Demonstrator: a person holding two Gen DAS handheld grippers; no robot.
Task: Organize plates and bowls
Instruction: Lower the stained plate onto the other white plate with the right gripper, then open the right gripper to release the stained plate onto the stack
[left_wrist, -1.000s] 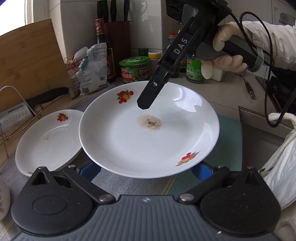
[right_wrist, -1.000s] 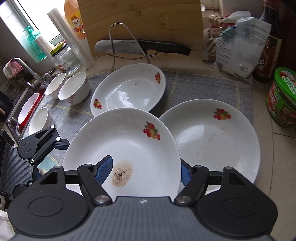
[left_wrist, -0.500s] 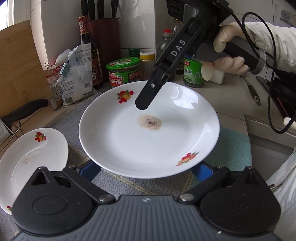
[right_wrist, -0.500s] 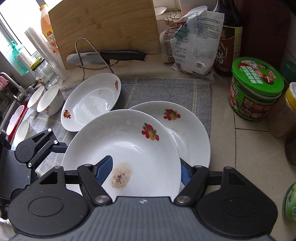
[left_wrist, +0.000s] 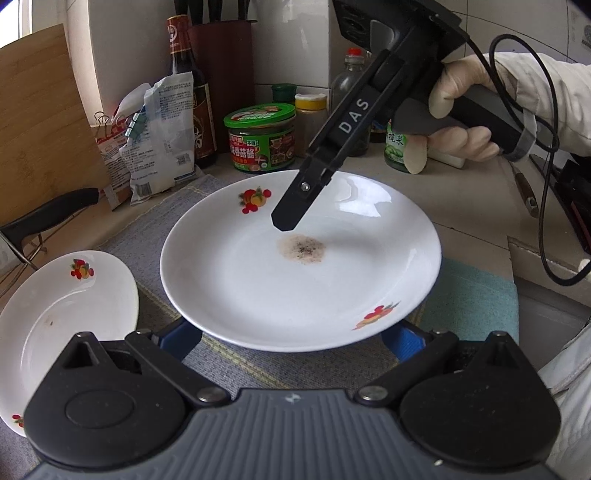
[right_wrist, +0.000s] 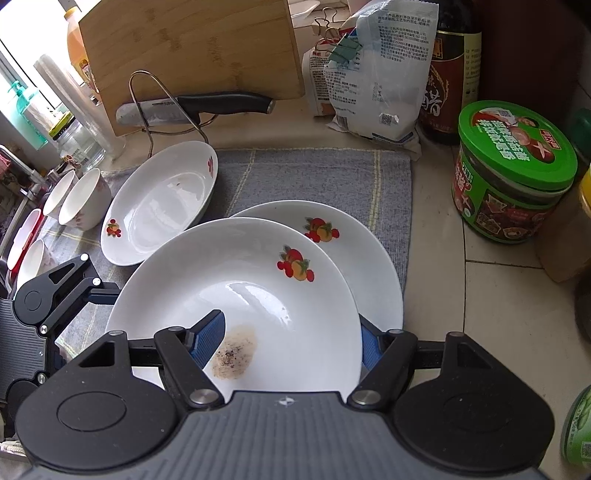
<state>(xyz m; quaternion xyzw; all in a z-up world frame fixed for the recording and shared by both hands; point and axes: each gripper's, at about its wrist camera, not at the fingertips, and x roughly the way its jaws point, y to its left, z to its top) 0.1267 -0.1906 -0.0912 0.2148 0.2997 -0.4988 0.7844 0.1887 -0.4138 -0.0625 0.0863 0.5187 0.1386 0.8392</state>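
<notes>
A white plate with fruit prints and a brown stain is held in the air by my right gripper, shut on its rim, one finger above and one below. The same plate fills the right wrist view. It hangs over a second plate on the grey mat. A third plate lies further left, also seen in the left wrist view. My left gripper is open, its blue pads below the held plate's near rim. Whether they touch it is hidden.
White bowls stand at the mat's left end. A knife on a wire rack and a cutting board stand behind. A green-lidded jar, a sauce bottle and a bag crowd the back right.
The held plate has moved right, over the plate on the mat, which it now covers more. Both grippers moved with it. The grips have not changed.
</notes>
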